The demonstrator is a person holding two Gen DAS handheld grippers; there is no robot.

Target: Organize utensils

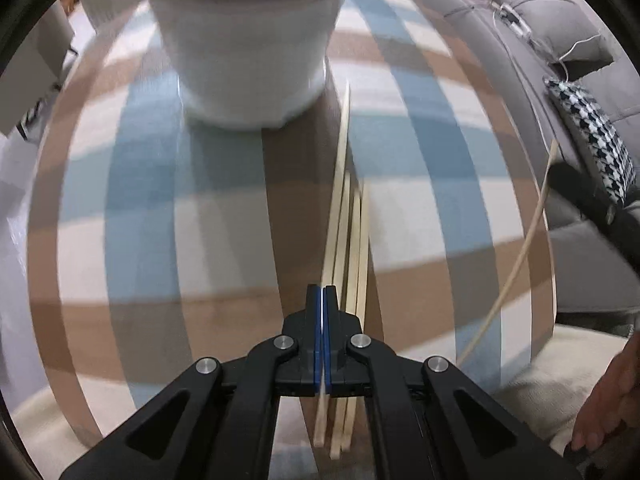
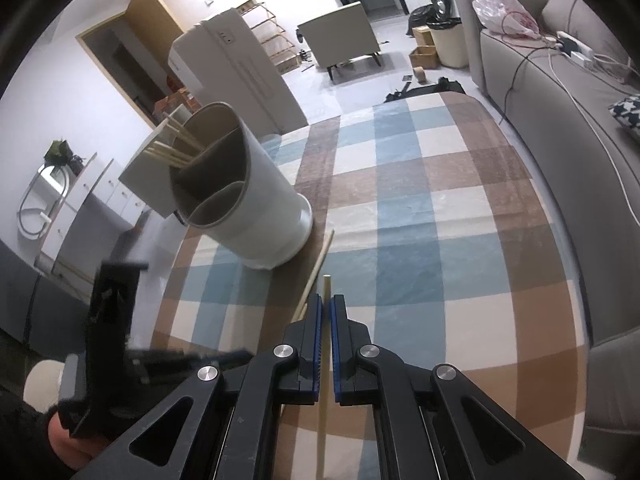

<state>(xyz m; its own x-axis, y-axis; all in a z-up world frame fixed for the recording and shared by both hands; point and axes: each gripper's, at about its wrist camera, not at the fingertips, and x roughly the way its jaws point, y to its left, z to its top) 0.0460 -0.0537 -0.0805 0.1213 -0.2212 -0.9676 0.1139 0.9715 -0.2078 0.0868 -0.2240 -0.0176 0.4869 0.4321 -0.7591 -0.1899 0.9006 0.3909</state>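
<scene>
Presently, your stock stood thus. Risk: the pale wooden chopstick (image 2: 325, 344) pinched near its top could swing and miss the white three-compartment holder (image 2: 256, 196) on the checked tabletop (image 2: 440, 240). Your right gripper (image 2: 327, 312) had its jaws clamped on that stick; your left gripper (image 1: 322, 300) had its jaws shut on another chopstick (image 1: 321, 396) from the loose bundle (image 1: 352, 240).

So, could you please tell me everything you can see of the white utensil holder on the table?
The white utensil holder is a tall cylinder, apparently matte plastic or ceramic, with a slightly flared base. Its brown-looking interior is split into compartments; the far one holds several pale wooden chopsticks leaning outward, the nearer ones look empty. It stands upright on the checked tablecloth near the table's edge. One loose chopstick lies close beside its base; neither gripper touches it.
</scene>
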